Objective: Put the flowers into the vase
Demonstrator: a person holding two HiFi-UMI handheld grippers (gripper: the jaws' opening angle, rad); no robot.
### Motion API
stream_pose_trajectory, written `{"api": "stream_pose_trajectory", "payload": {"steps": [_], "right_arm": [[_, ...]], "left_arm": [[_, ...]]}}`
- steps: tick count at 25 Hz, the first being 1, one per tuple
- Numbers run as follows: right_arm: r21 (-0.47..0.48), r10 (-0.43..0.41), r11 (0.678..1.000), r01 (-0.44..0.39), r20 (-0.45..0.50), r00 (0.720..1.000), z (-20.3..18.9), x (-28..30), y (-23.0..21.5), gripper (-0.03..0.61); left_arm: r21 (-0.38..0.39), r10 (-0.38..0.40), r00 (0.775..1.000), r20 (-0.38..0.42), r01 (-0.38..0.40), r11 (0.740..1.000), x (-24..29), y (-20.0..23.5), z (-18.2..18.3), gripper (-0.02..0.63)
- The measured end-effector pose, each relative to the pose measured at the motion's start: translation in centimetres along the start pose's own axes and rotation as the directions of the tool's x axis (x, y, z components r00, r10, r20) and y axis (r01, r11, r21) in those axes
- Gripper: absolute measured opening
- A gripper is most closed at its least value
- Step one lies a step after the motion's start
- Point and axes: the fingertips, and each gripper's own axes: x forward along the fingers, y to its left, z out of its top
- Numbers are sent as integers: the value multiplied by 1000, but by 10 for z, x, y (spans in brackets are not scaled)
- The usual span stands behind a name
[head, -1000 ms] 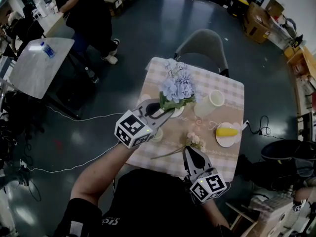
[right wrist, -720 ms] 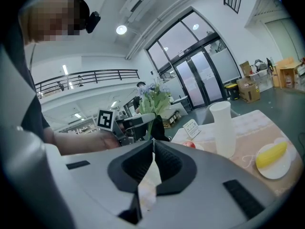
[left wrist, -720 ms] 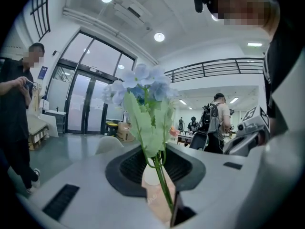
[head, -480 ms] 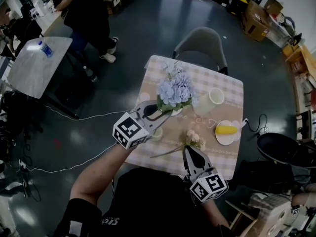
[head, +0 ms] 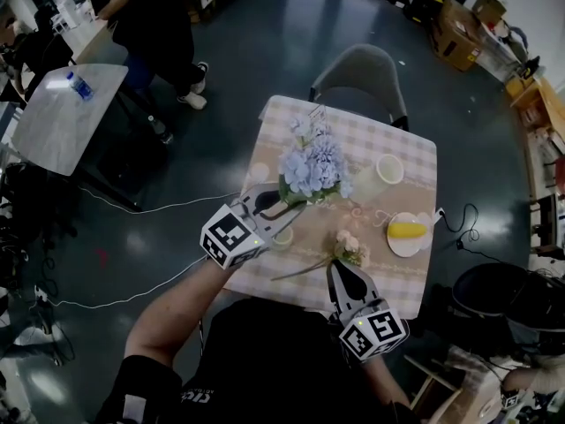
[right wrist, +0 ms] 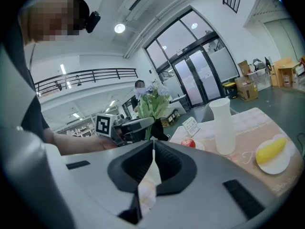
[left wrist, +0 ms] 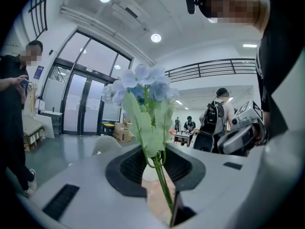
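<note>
My left gripper [head: 290, 201] hangs over the left half of the checked table [head: 415, 162], shut on the green stem [left wrist: 162, 185] of a bunch of pale blue flowers [head: 311, 166] that stands upright above the jaws. The white vase [head: 378, 178] stands upright a little to the right of the bunch and apart from it. A pink flower [head: 350, 247] lies on the table, its stem running left. My right gripper [head: 340, 268] is shut with its tips right at that flower head; I cannot tell whether it pinches anything. In the right gripper view the vase [right wrist: 223, 125] stands ahead on the right.
A plate with a yellow piece of food [head: 406, 233] lies right of the vase. A red apple [right wrist: 189, 143] and a small card [right wrist: 191, 125] sit farther back. A small cup [head: 282, 238] stands by my left gripper. A grey chair [head: 362, 73] is beyond the table; people stand at the far left.
My left gripper has drifted a little down and toward me with the blue flowers, slightly farther from the vase. The right gripper and the pink flower have stayed put.
</note>
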Motion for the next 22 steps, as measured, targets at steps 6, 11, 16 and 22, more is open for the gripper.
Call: {"api": "stream_pose_trajectory", "payload": {"steps": [6,11,16,22], "right_arm": [[1,-2,1000,2,-7,1000,3,2,-1,28],[1,-6,1000,6,-13,1000,6,4,-4,28],[-1,-14,1000,14,-17,1000,4,2,-3,28],[-2,-26,1000,26,-24,999,3,4,-1,28]], "left_arm": [[-5,-4,1000,-10,4,1000,2,1,-4,98],[0,1,1000,-13,-1,1000,6,6,-2,98],[-16,0,1000,4,0,1000,3,5,-5,98],[-27,-43,998,35,44,999,7,-1,-9,98]]}}
